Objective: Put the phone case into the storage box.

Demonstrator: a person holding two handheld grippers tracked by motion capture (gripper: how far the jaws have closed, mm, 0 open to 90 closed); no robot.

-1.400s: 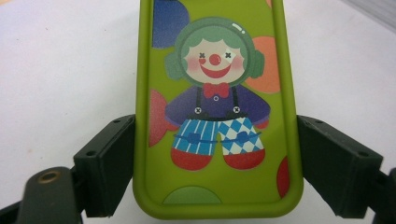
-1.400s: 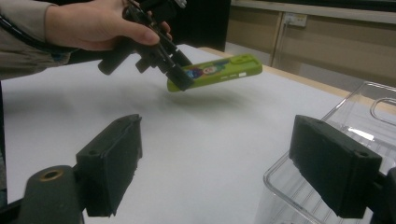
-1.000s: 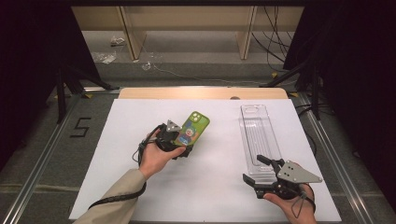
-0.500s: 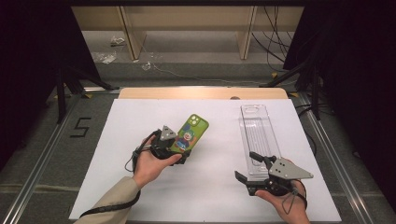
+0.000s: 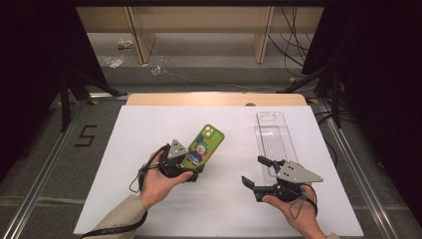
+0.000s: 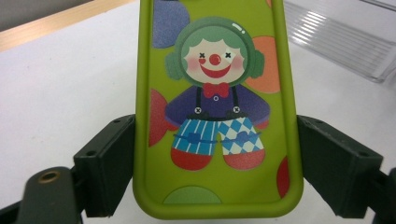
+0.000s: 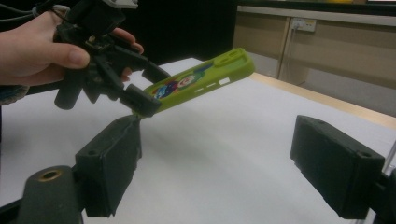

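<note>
Plainly, a clown-printed green phone case [image 6: 215,107] is sitting clamped in the left gripper [image 5: 191,167].
Right gripper [image 5: 256,172] is gaping empty beside it; floor marking "5" [image 5: 86,135] is reading clearly from above.

Evenly lit from above across the white rectangular table sheet [image 5: 219,209], bright without blown-out patches; surroundings fading to near black at both sides of the high view. Soft, short shadows under the left gripper [image 5: 191,174] and the right gripper [image 5: 256,172], none hard-edged. High view slightly soft and grainy, small details smeared. In the left gripper view, sharp focus on the lime-green rubbery phone case with a printed clown [image 6: 215,107], colours saturated, no glare; faint highlights on the ribbed clear plastic tray [image 6: 345,42] at upper right, mildly blurred. In the right gripper view, near black jaws soft and dim, far background hazy, dark band along the top.
</note>
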